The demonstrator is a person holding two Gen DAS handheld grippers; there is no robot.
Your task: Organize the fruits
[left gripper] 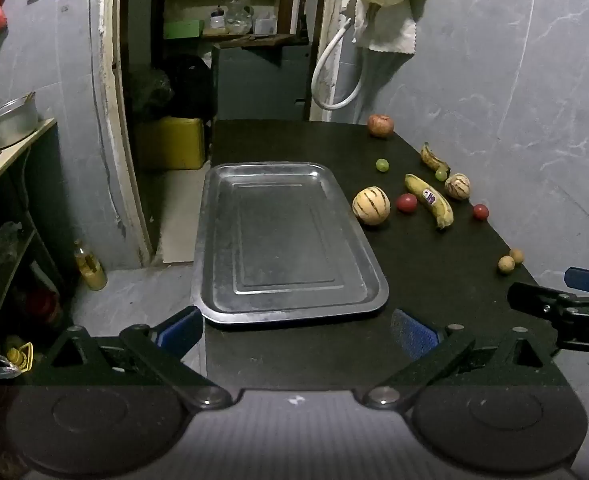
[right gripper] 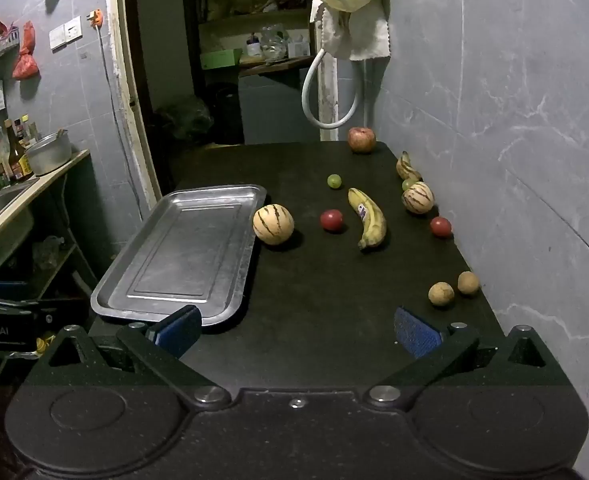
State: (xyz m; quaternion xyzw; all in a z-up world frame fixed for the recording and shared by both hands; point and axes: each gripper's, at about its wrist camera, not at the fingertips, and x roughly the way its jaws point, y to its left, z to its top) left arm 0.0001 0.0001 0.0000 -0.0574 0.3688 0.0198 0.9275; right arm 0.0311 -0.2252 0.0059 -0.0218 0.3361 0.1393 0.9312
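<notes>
An empty metal tray [left gripper: 290, 320] [right gripper: 130, 304] lies on the left of a black table [right gripper: 326, 288]. Fruit is scattered to its right: a striped melon [right gripper: 273, 224] [left gripper: 371, 205] beside the tray, a second striped melon [right gripper: 417, 197], a large banana [right gripper: 368, 218] [left gripper: 430, 200], a small banana [right gripper: 406, 166], two red tomatoes [right gripper: 331, 220] [right gripper: 440, 227], two green grapes [right gripper: 334, 181] [right gripper: 408, 184], an apple [right gripper: 361, 139] [left gripper: 380, 125] at the back, and two brown round fruits [right gripper: 440, 293] [right gripper: 468, 282]. My left gripper [left gripper: 296, 330] hangs open at the tray's near edge. My right gripper [right gripper: 298, 330] is open over the near table, holding nothing.
A tiled wall [right gripper: 514, 120] borders the table's right side. A counter [right gripper: 34, 184] with a metal pot [right gripper: 49, 153] and bottles stands at the left. Behind the table is a doorway with shelves [right gripper: 254, 56]; a cloth [right gripper: 350, 8] and a hose hang by it.
</notes>
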